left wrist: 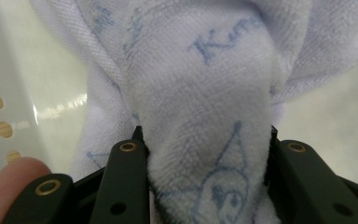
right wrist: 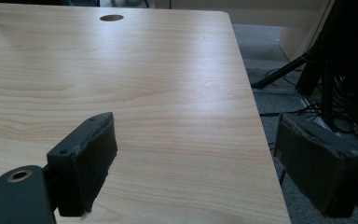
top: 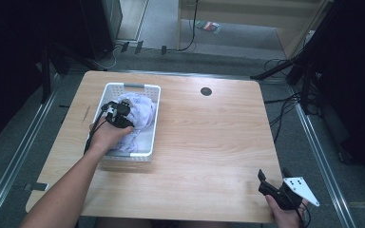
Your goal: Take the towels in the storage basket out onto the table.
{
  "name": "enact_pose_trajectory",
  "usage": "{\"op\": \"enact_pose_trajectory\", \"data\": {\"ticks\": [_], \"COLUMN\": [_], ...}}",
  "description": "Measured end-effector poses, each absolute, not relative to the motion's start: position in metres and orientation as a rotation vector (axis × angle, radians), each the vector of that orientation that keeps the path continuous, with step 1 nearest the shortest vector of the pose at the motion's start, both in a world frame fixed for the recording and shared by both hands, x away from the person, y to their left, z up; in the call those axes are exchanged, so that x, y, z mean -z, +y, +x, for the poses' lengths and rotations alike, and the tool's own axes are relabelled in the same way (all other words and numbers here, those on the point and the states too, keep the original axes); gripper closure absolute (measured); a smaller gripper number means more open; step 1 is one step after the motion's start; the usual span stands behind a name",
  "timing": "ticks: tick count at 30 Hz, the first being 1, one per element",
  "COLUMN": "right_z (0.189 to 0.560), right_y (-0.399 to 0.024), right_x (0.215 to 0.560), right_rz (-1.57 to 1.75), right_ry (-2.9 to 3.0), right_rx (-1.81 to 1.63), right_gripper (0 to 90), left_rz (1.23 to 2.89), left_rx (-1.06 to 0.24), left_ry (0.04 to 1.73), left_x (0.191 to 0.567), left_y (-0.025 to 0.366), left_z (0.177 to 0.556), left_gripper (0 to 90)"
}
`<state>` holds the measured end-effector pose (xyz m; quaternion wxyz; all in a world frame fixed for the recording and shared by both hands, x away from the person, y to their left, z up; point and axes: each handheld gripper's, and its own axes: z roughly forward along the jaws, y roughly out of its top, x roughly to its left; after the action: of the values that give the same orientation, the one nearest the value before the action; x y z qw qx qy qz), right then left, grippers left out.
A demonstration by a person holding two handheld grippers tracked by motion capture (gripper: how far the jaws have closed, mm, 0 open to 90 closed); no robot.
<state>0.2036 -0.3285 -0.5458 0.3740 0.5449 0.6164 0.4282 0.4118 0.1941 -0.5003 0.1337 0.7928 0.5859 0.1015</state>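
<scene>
A white towel with blue print (top: 140,114) lies bunched inside a white plastic basket (top: 133,86) at the table's left. My left gripper (top: 116,114) reaches down into the basket and is shut on a thick fold of the towel (left wrist: 205,154), squeezed between both black jaws. At the table's front right corner my right gripper (top: 272,180) rests low over the wood. It is open, with bare table between its two padded jaws (right wrist: 196,158).
A round cable hole (top: 206,91) sits near the table's far edge. The table's right edge (right wrist: 261,140) runs just under my right gripper, with cables and stand legs on the floor beyond it.
</scene>
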Motion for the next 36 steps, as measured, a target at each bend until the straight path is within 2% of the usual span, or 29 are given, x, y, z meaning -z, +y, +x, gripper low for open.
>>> {"op": "enact_pose_trajectory", "data": {"ticks": [9, 36], "right_z": [0.204, 0.205], "right_y": [-0.328, -0.328], "right_x": [0.546, 0.546], "right_rz": [1.393, 1.406], "right_ry": [1.582, 1.587], "right_rx": [-1.095, -1.087], "right_gripper": [13.7, 13.7], "left_rz": [2.265, 2.202], "left_rx": [-0.267, -0.360], "left_ry": [1.678, 1.629], "left_x": [0.479, 0.408], "left_y": [0.200, 0.210], "left_z": [0.411, 0.406], "left_gripper": [62.5, 62.4]}}
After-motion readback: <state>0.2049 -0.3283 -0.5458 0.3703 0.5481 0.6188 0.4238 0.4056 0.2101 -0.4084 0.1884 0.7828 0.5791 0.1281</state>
